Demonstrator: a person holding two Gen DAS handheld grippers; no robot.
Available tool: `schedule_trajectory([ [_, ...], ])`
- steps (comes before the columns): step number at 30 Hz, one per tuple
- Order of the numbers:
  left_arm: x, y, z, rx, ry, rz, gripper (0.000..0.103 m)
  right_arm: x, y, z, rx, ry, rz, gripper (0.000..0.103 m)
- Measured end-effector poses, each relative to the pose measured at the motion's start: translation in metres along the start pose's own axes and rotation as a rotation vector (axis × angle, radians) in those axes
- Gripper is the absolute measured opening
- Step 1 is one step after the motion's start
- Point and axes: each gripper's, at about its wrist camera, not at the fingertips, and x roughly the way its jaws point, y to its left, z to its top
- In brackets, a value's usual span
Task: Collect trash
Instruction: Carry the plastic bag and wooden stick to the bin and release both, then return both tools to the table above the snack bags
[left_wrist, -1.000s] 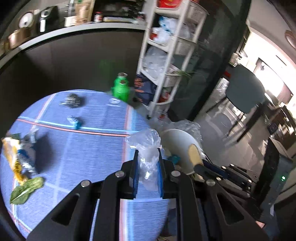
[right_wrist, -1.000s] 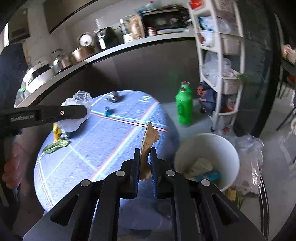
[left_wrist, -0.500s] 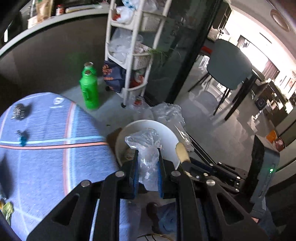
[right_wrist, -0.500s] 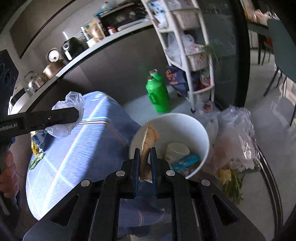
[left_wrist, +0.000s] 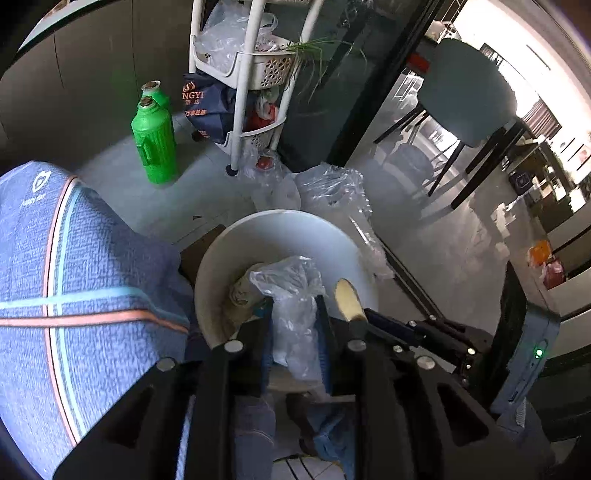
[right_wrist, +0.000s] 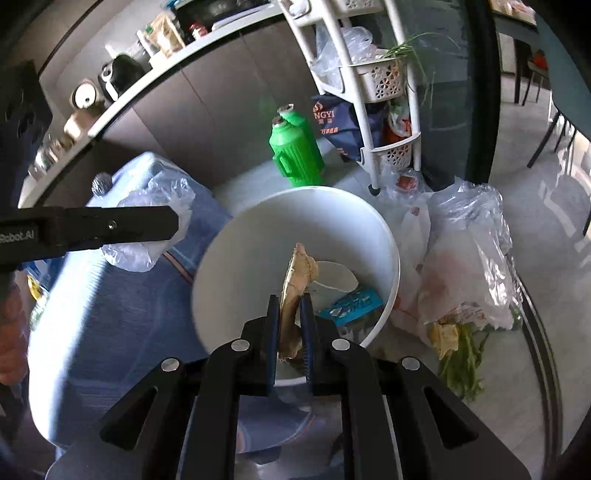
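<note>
both grippers hold trash over the white bin

the left gripper (left_wrist: 294, 328) is clamped on a crumpled clear plastic bag (left_wrist: 291, 295) just above the near rim of the white bin (left_wrist: 280, 229); the right gripper (right_wrist: 290, 328) pinches a tan, peel-like scrap (right_wrist: 295, 280) upright over the bin's opening. a blue wrapper (right_wrist: 351, 304) and pale scraps lie inside. the bin stands on the floor beside the blue-clothed table (left_wrist: 74, 277), near a green jug (left_wrist: 153, 144) and a white rack (right_wrist: 373, 74).
</note>
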Motion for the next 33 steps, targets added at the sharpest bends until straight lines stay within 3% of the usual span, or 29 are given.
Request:
schedule_trajectory([
  [1,0.002,0.0,0.001,0.004,-0.002,0.007,0.031,0.002,0.0,0.001,-0.012,-0.007,0.0,0.012],
  [3,0.005,0.002,0.004,0.004,-0.012,0.018,0.05,0.003,-0.001,0.002,-0.031,-0.018,-0.002,0.037],
  [4,0.004,0.003,0.006,-0.001,-0.021,0.022,0.055,0.002,-0.001,0.001,-0.048,-0.029,-0.006,0.043],
  [7,-0.002,0.007,0.01,-0.009,-0.056,0.026,0.07,0.001,0.0,0.0,-0.091,-0.045,-0.02,0.051],
  [9,-0.005,0.008,0.012,-0.02,-0.073,0.032,0.085,-0.003,0.0,-0.001,-0.1,-0.06,-0.02,0.071],
  [13,-0.016,0.01,0.012,-0.045,-0.115,0.04,0.098,-0.009,0.004,-0.003,-0.118,-0.076,-0.016,0.094],
  [23,-0.056,0.014,-0.001,-0.108,-0.172,0.1,0.099,-0.027,0.022,-0.003,-0.117,-0.055,0.008,0.094],
  [33,-0.125,0.018,-0.035,-0.156,-0.249,0.179,0.099,-0.064,0.069,-0.007,-0.236,-0.099,0.045,0.094],
])
